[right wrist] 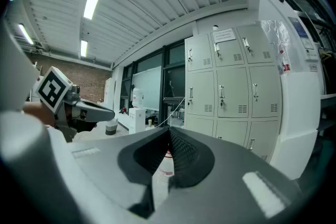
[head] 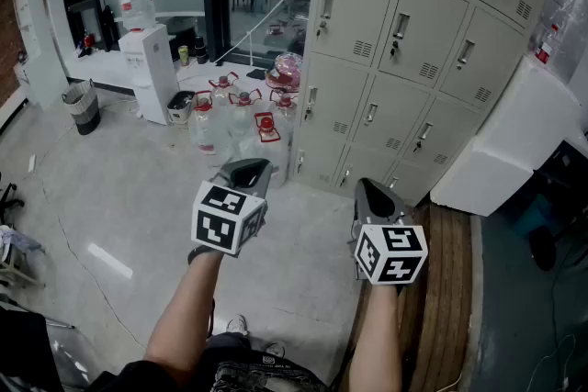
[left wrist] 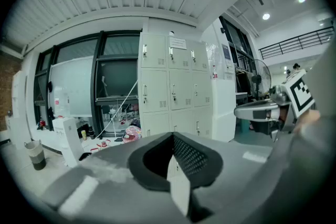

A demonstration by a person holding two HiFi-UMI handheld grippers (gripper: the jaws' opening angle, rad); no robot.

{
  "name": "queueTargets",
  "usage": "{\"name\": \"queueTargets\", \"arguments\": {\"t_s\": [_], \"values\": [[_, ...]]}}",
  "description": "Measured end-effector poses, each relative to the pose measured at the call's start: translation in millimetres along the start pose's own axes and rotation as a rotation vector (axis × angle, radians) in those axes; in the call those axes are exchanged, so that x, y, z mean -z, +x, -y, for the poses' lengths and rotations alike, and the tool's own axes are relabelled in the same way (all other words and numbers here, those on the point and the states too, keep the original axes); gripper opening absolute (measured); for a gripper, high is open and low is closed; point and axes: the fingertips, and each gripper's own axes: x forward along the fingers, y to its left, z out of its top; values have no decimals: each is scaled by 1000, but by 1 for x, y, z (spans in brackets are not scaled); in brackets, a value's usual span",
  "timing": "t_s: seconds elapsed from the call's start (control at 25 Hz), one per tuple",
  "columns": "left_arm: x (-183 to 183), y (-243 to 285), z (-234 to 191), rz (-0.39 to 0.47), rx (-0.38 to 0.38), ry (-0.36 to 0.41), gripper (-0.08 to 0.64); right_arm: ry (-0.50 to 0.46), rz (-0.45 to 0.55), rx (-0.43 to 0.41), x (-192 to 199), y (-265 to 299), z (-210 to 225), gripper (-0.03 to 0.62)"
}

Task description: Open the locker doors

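A bank of beige metal lockers point(head: 404, 32) stands ahead and to the right, every door closed, each with a small handle and a vent. It also shows in the left gripper view as lockers point(left wrist: 170, 89) and in the right gripper view as lockers point(right wrist: 231, 81). My left gripper point(head: 250, 168) is held at mid-height, well short of the lockers, jaws together with nothing between them. My right gripper point(head: 367, 188) hangs beside it, nearer the bottom locker row, also shut and empty. Neither touches a door.
Several clear water bottles with red caps point(head: 234, 110) crowd the floor left of the lockers. A white water dispenser point(head: 152, 69) and a bin point(head: 83, 106) stand further left. A white cabinet point(head: 514, 142) sits against the lockers' right end. Wooden flooring point(head: 450, 289) runs beneath my right arm.
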Motion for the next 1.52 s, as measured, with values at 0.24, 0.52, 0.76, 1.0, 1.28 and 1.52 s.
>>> {"name": "queueTargets", "arguments": {"t_s": [0.24, 0.52, 0.76, 1.0, 1.28, 1.52], "values": [[0, 1, 13, -7, 13, 6, 3, 0, -8, -1, 3, -4, 0, 0], [-6, 15, 23, -1, 41, 23, 3, 8, 1, 22, -2, 0, 12, 26], [-7, 47, 25, -12, 73, 39, 3, 6, -4, 49, -2, 15, 33, 67], [-18, 90, 20, -5, 113, 44, 3, -1, 1, 79, -10, 42, 57, 101], [-35, 153, 15, -4, 183, 47, 3, 10, -16, 96, -18, 84, 89, 155], [-58, 205, 2, -6, 230, 64, 3, 22, 0, 138, -38, 122, 119, 200]]}}
